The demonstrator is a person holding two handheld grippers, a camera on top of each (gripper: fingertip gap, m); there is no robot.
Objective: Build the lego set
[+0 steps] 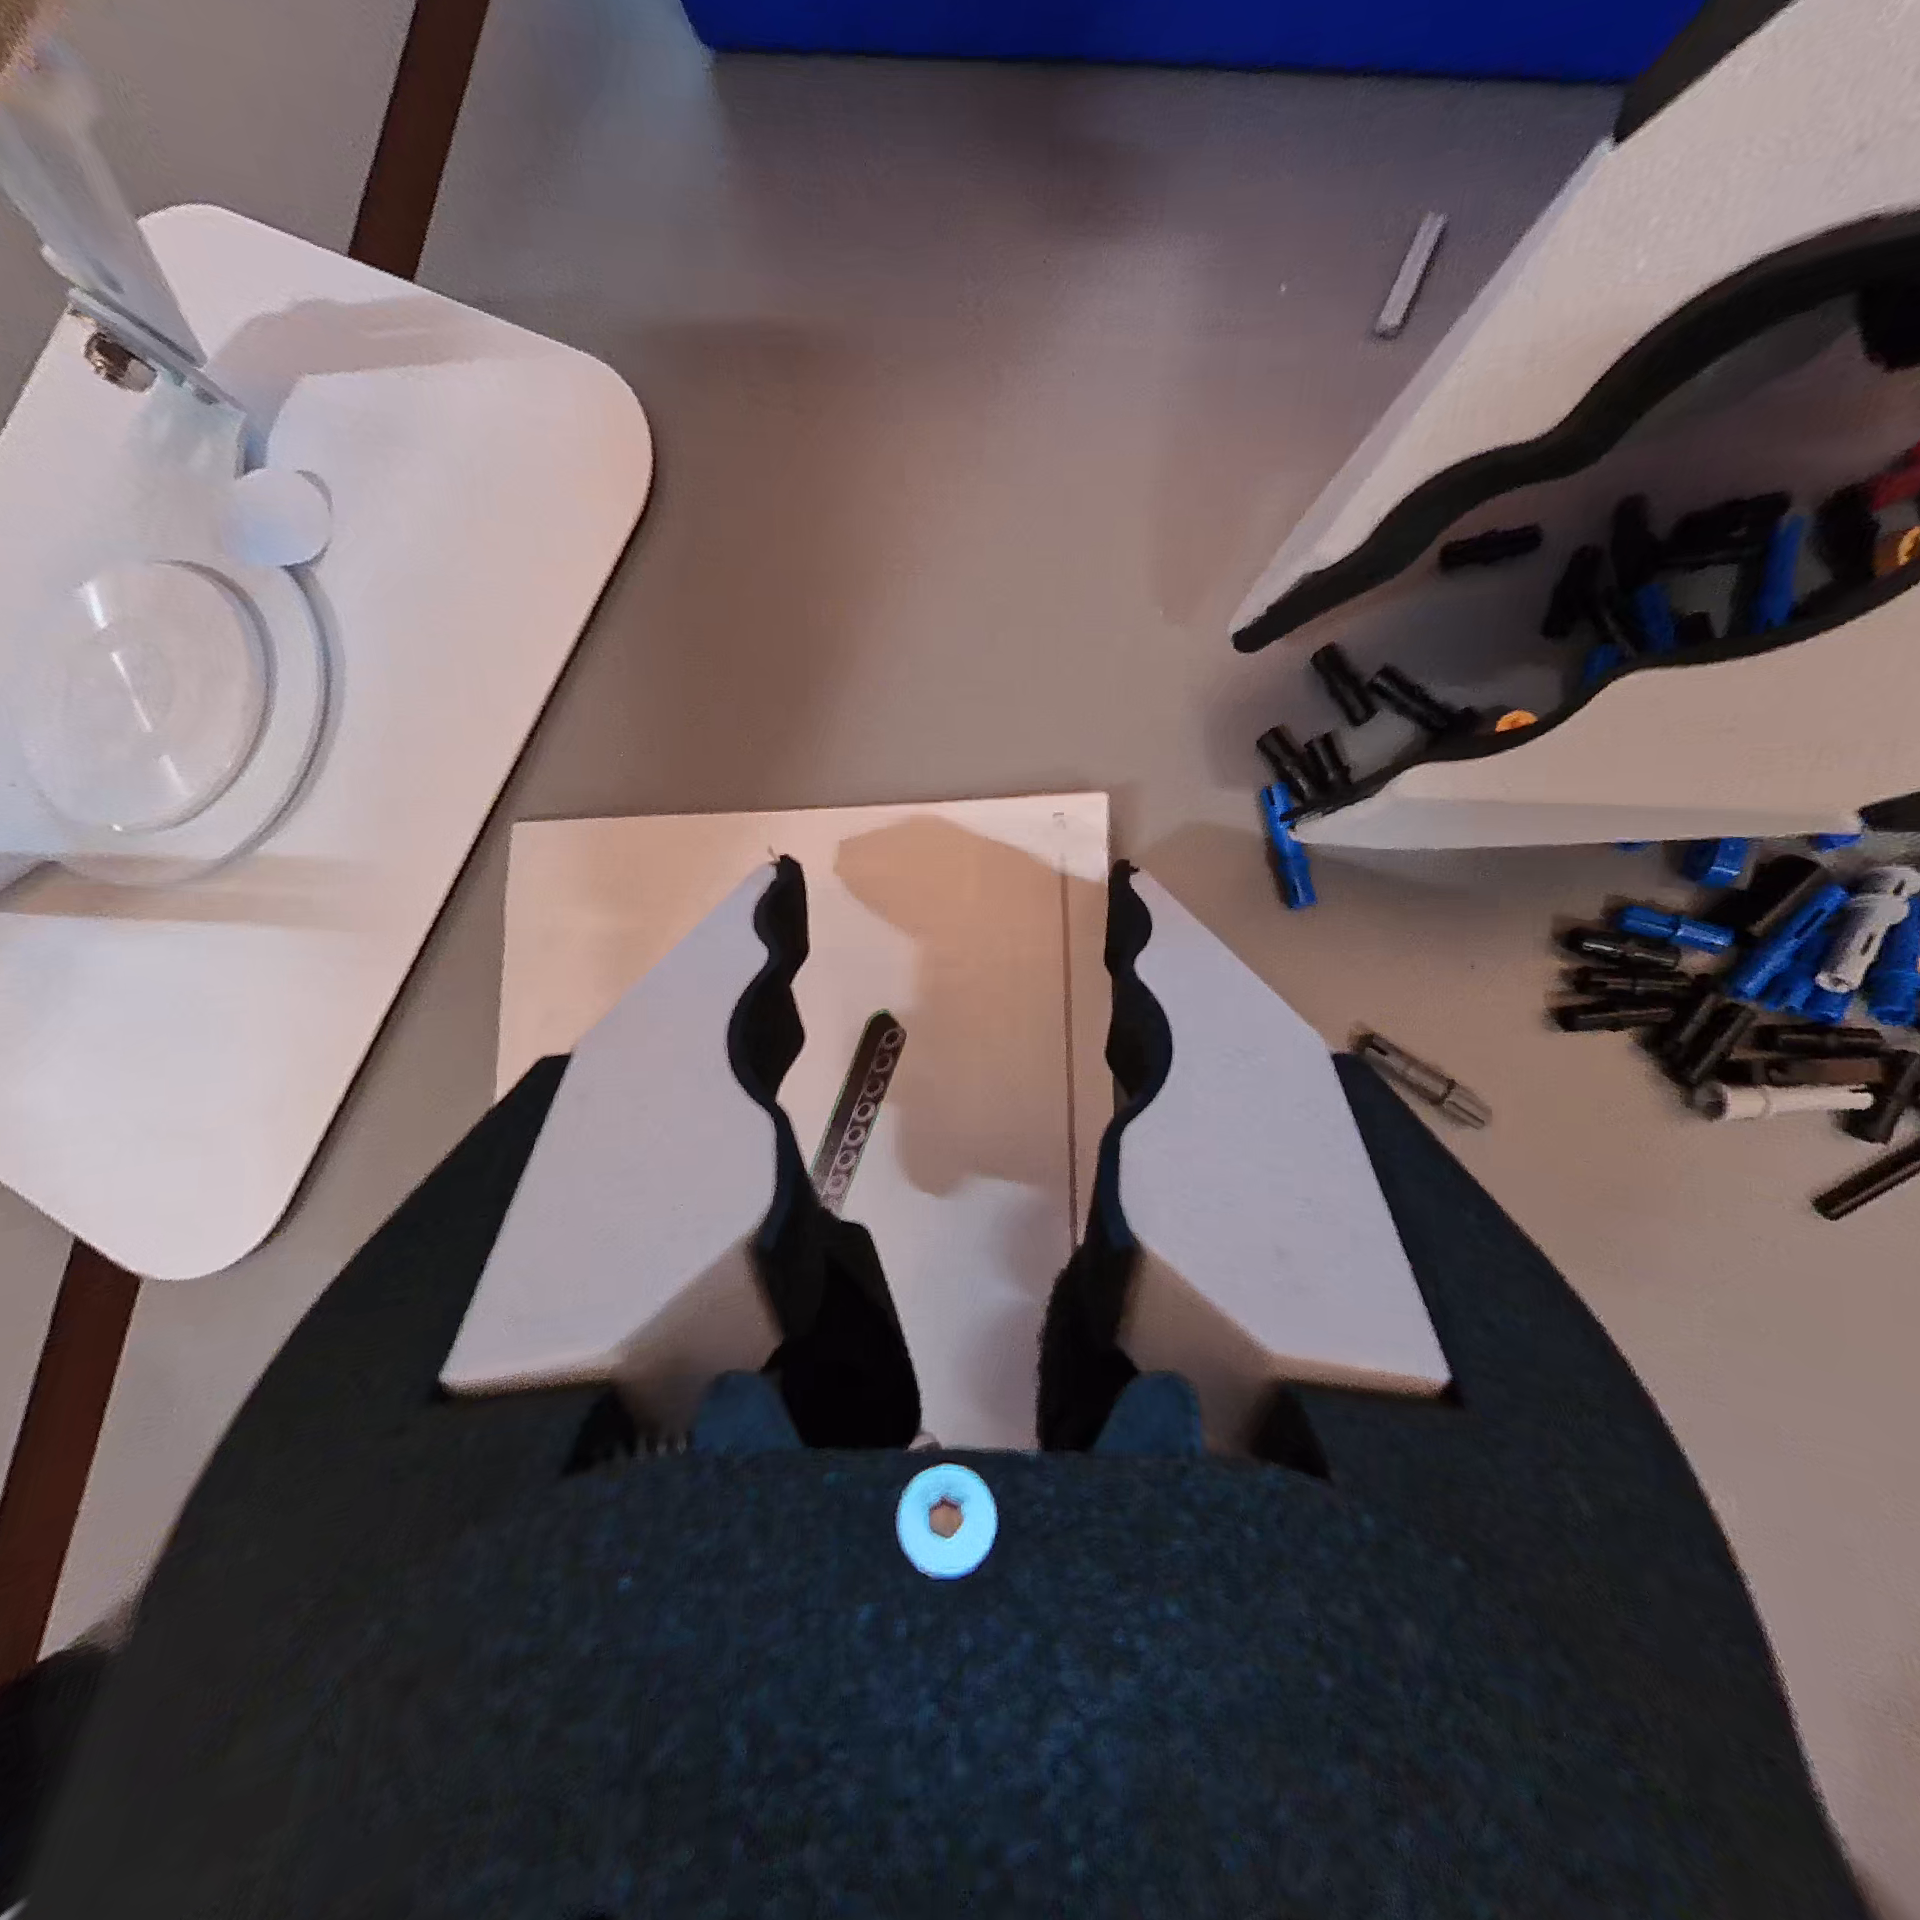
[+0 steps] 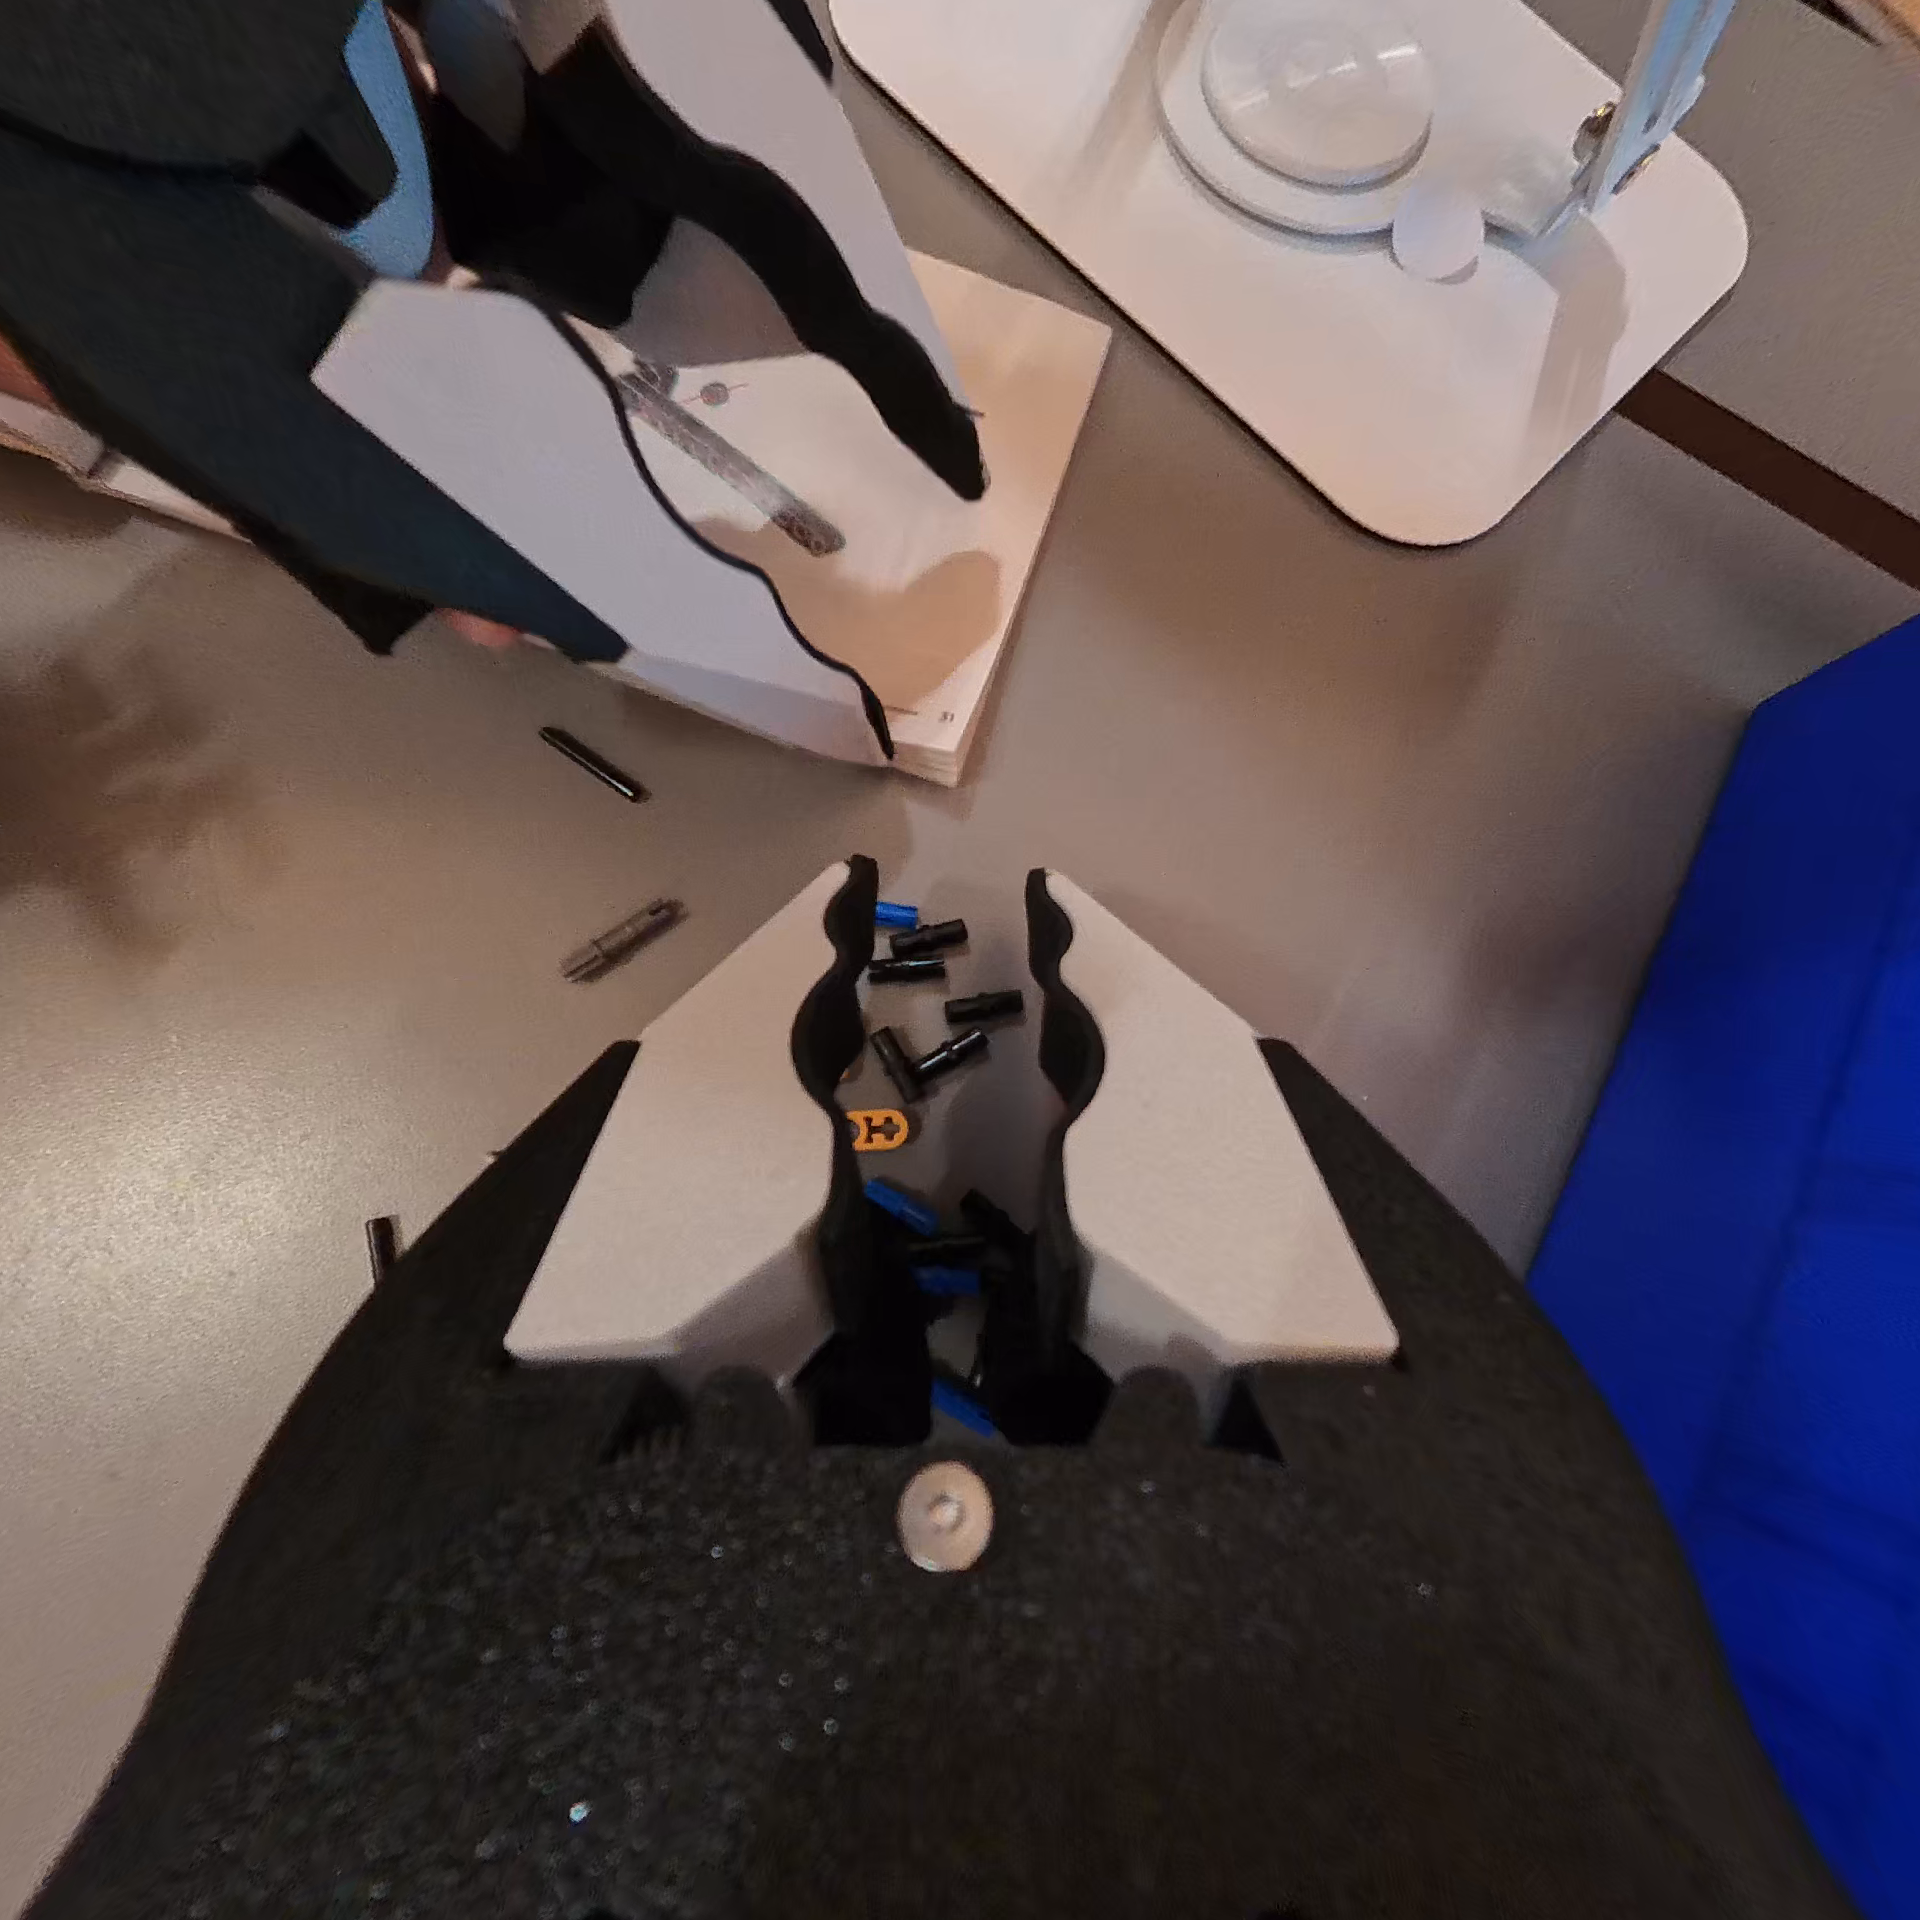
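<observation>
Two empty grippers: your right gripper [image 2: 940, 883] hangs spread over the loose pins [image 2: 940, 997], left gripper [image 1: 951, 868] gapes above the instruction booklet [image 1: 644, 883]. Straddle one black pin before squeezing.

My left gripper [image 1: 951, 873] is showing two pale grey wedge-shaped fingers [image 1: 634, 1174] lined with wavy black pads, sitting in a dark, speckled, blue-tinged body. A silver washer with a hex-socket screw [image 1: 945, 1520] is gleaming just behind the fingers. My right gripper [image 2: 945, 873] is wearing the same pale fingers [image 2: 1195, 1174] and a round-headed screw [image 2: 943, 1515] on a grainy black body.
</observation>
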